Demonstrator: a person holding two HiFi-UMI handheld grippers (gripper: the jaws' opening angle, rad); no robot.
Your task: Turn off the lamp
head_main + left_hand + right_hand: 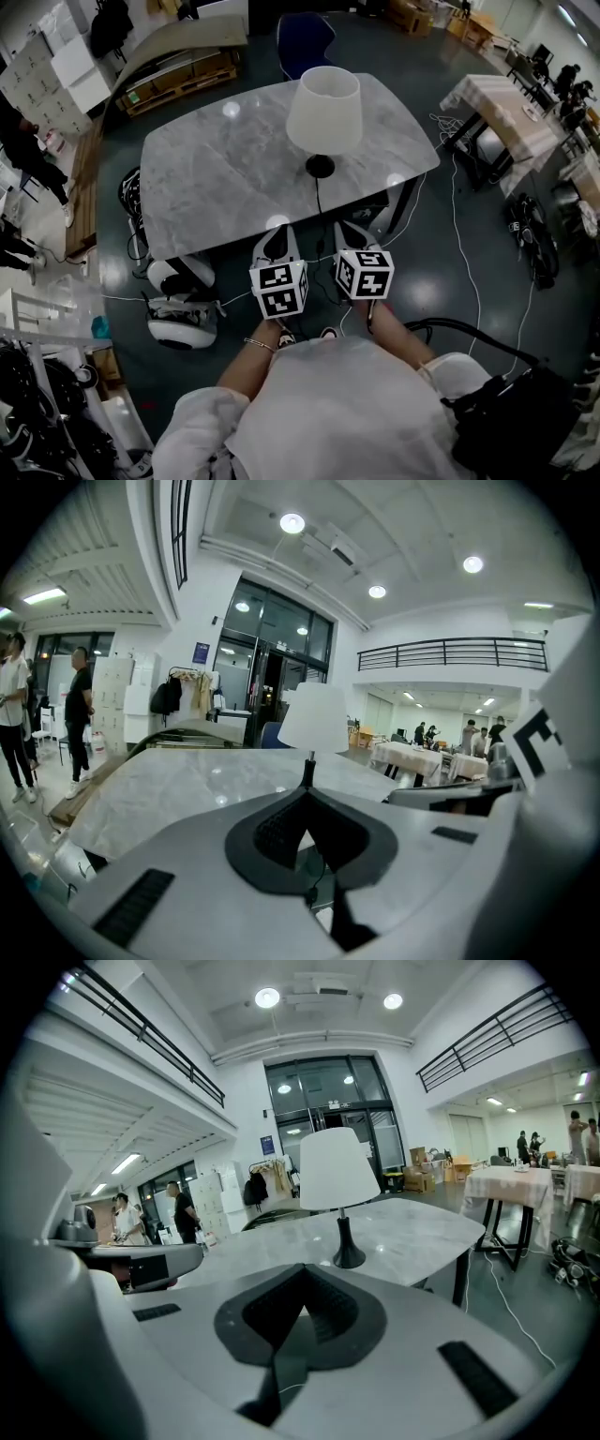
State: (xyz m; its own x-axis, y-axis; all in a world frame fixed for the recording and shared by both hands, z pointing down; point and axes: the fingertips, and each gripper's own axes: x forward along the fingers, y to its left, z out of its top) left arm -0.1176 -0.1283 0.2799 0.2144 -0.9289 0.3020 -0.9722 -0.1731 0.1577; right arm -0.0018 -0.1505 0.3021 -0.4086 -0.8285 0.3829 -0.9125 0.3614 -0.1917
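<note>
A table lamp with a white tapered fabric shade, a slim black stem and a round black base is seen standing upright on a grey marble-patterned tabletop, slightly right of its centre. A thin black cord is run from the base across the tabletop toward the near edge. Whether the lamp is lit cannot be determined.

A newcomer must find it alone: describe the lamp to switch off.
Find the grey marble-top table in the open hall. The lamp stands alone on it: white cone shade, slim black stem, round black base, black cord running off the near edge.
</note>
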